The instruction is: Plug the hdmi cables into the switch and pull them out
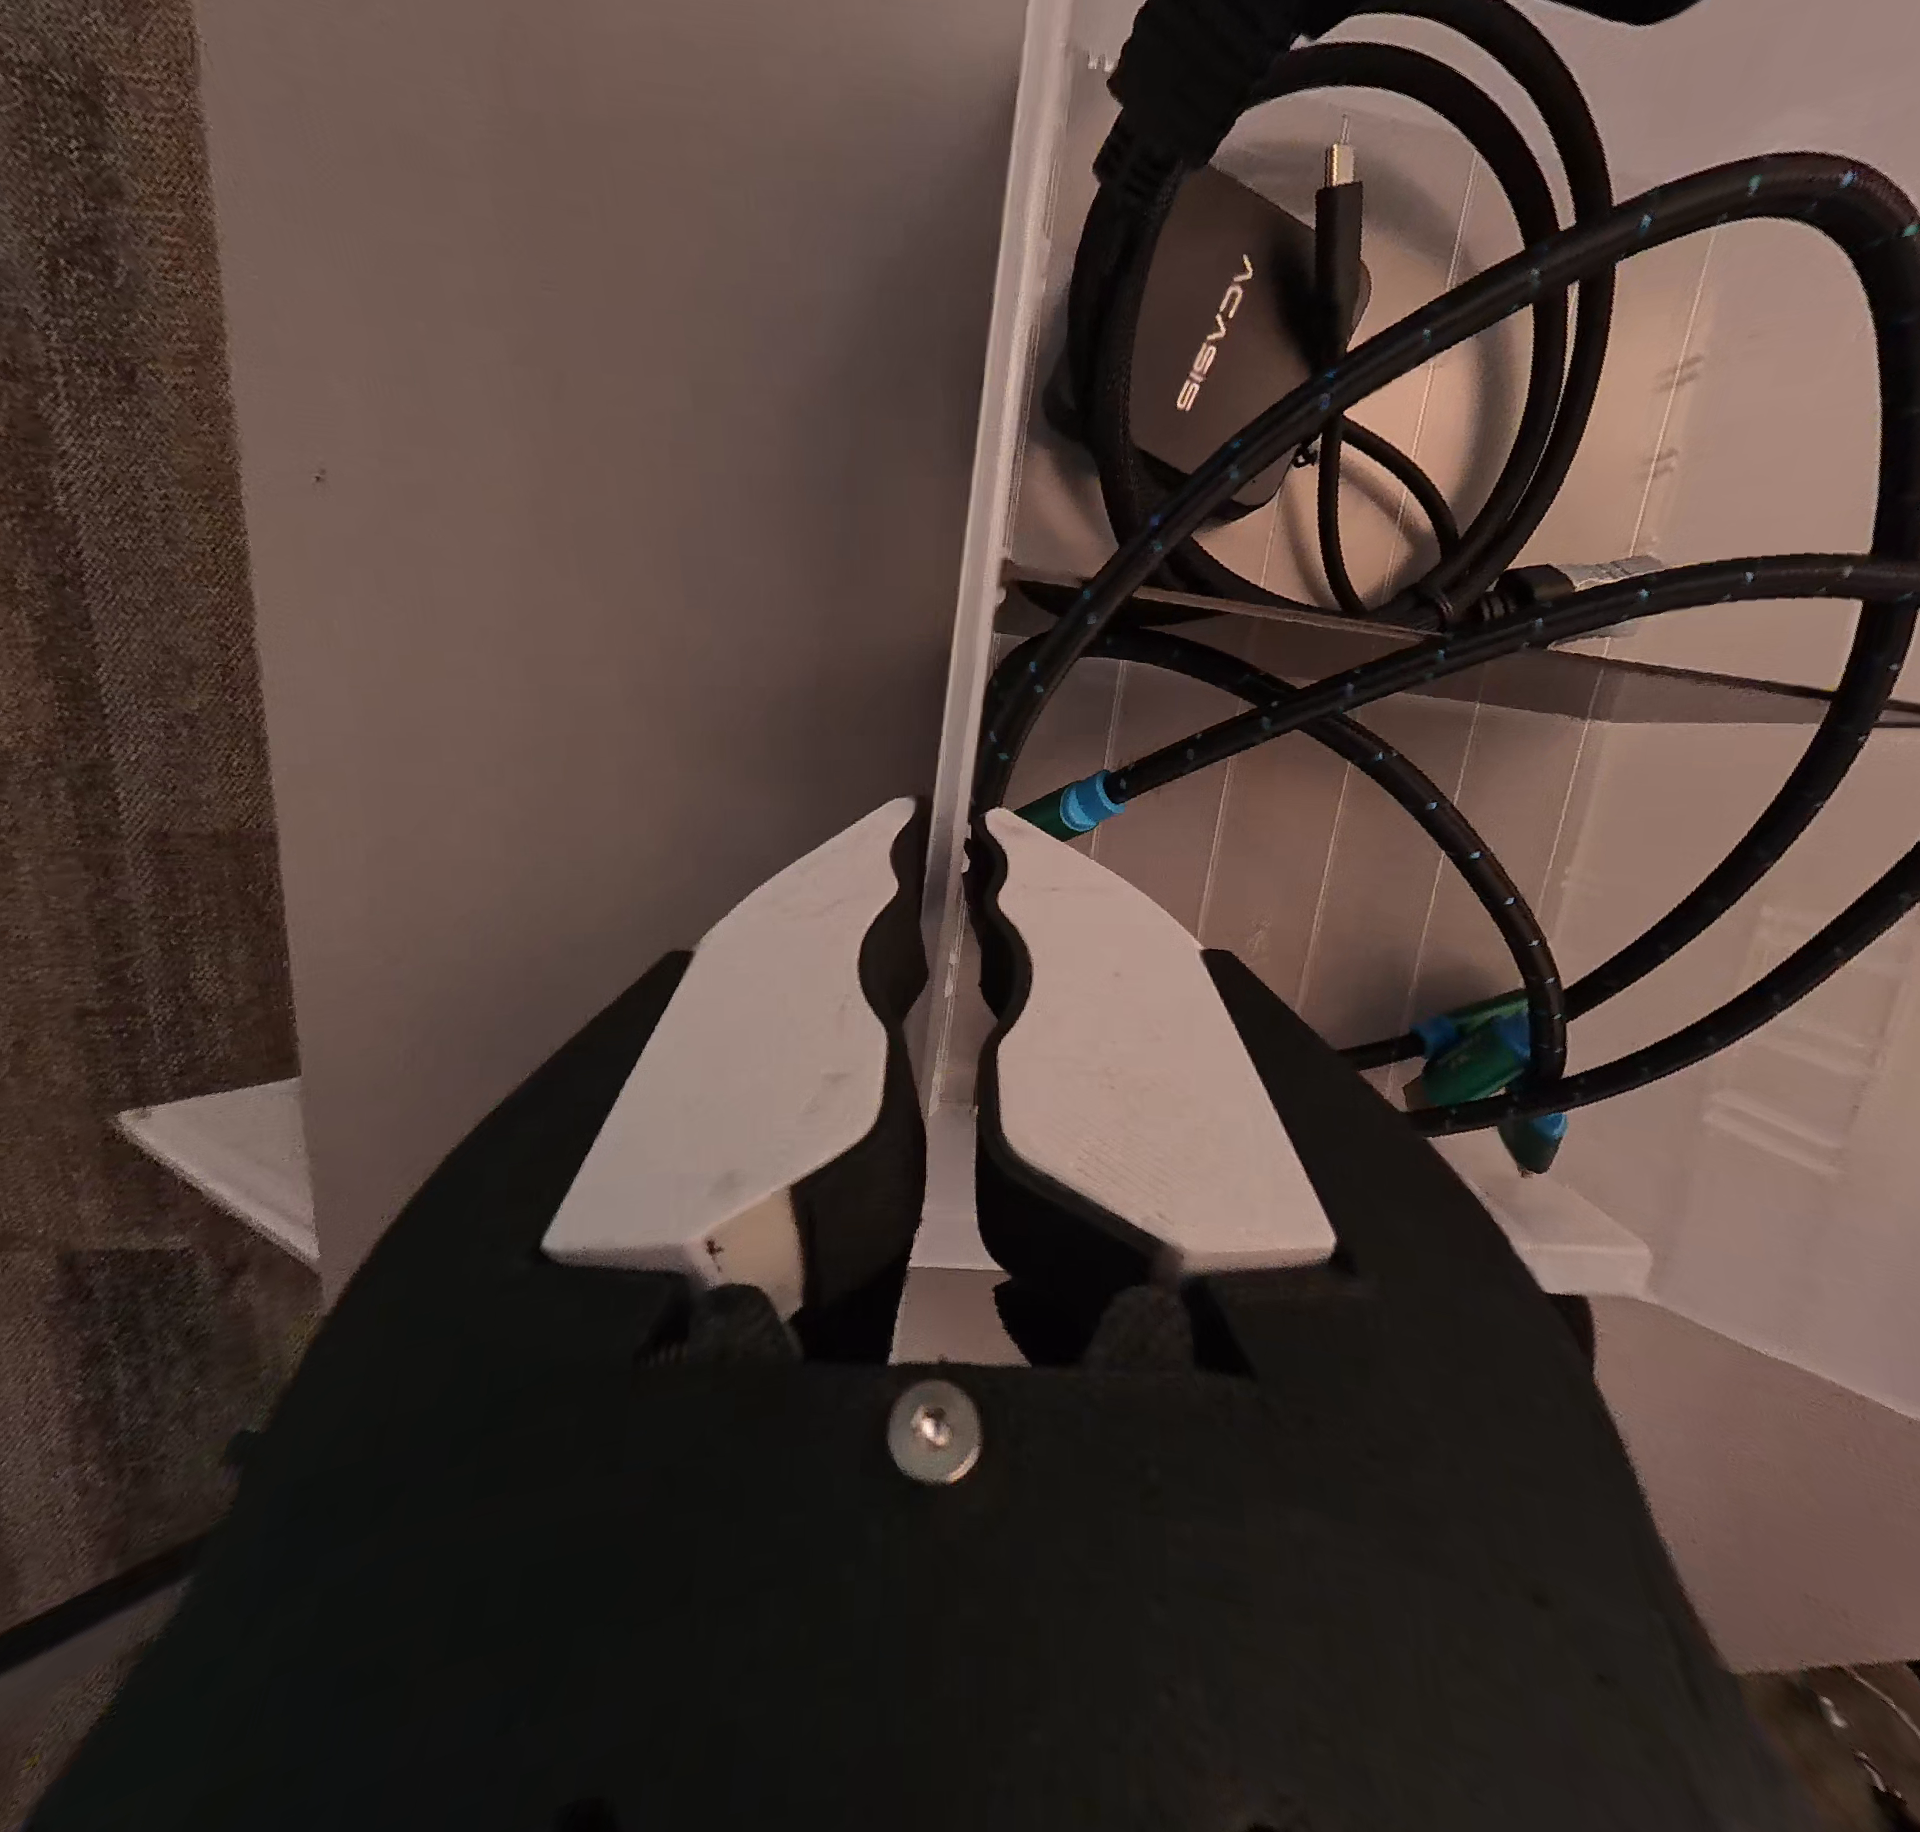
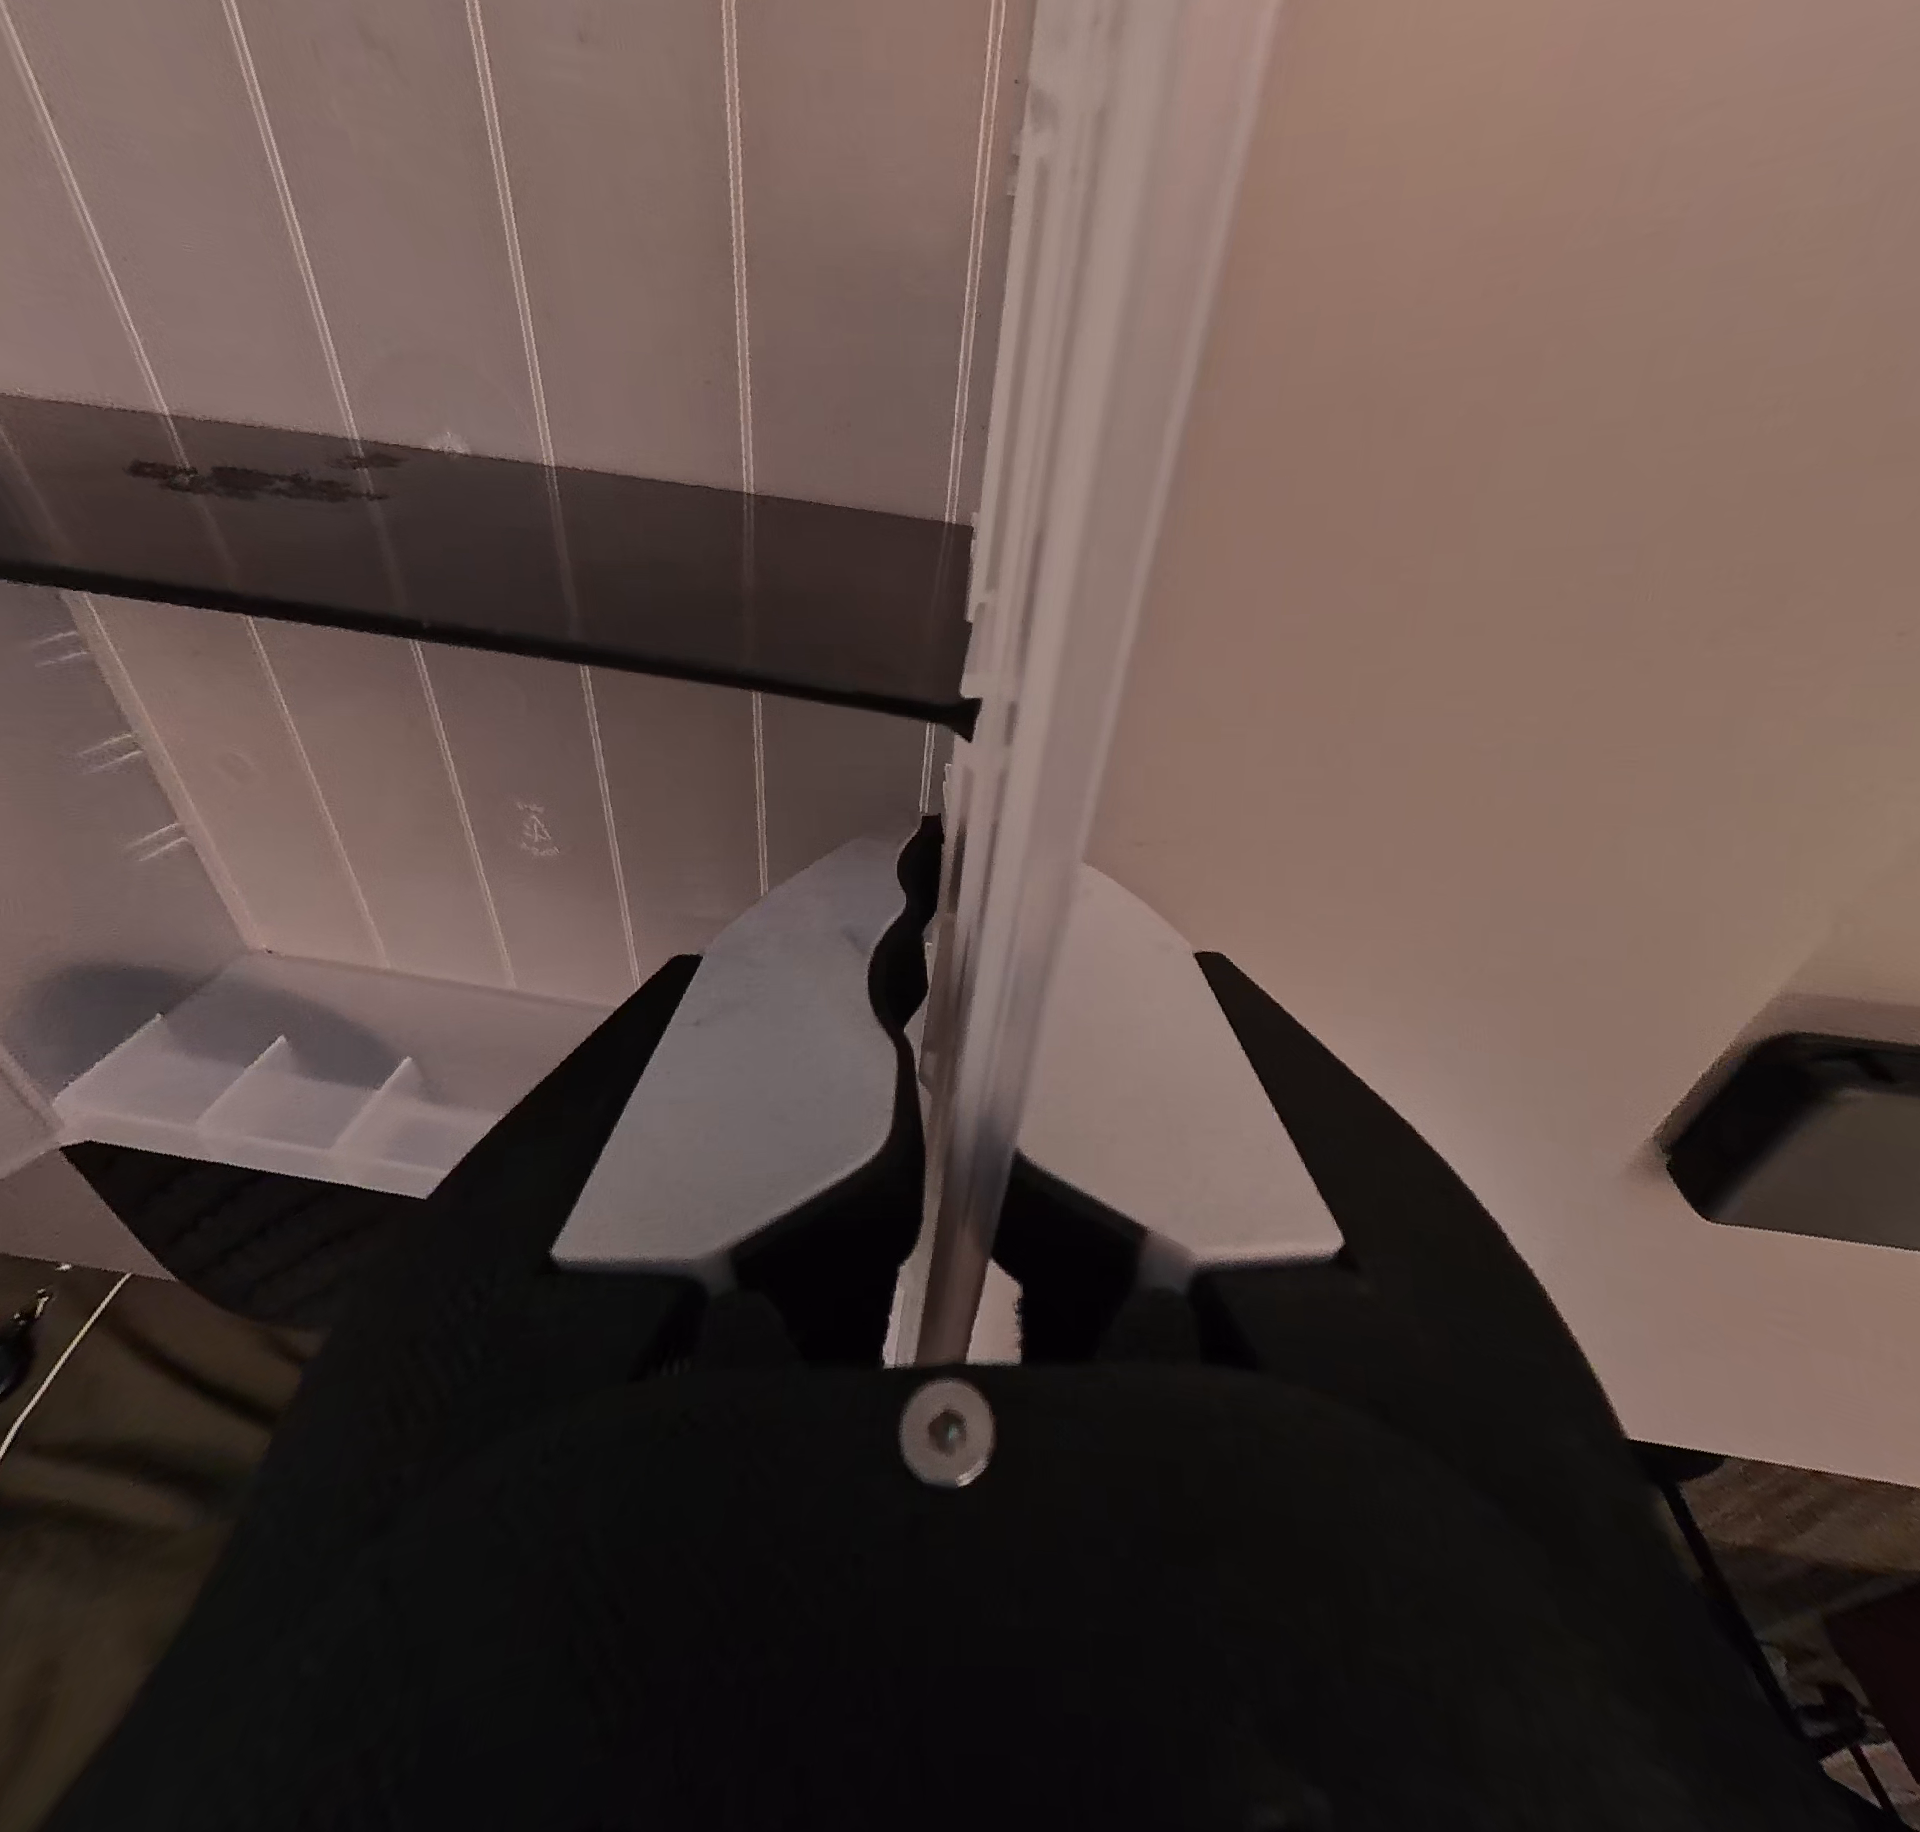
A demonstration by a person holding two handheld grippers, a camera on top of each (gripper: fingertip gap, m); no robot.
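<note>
A clear plastic box holds the grey switch point(image 1: 1195, 328) and several black braided HDMI cables point(image 1: 1558, 639) with blue and green plugs point(image 1: 1070, 811), loose in the box. My left gripper point(image 1: 951, 826) is shut on the box's left wall point(image 1: 997, 432). My right gripper point(image 2: 966, 847) is shut on the box's right wall point(image 2: 1081, 432); that wall partly hides its right finger. A dark divider point(image 2: 520, 577) crosses the box. The divider also shows in the left wrist view point(image 1: 1558, 681). In the right wrist view the cables and switch are out of sight.
The box stands on a white surface point(image 1: 571, 432). Brown fabric point(image 1: 104, 639) lies at the far left. A dark rectangular recess point(image 2: 1808, 1138) sits in the white surface to the right. Small clear compartments point(image 2: 260, 1096) line the box's near edge. A thick black cable point(image 1: 1174, 68) enters from the top.
</note>
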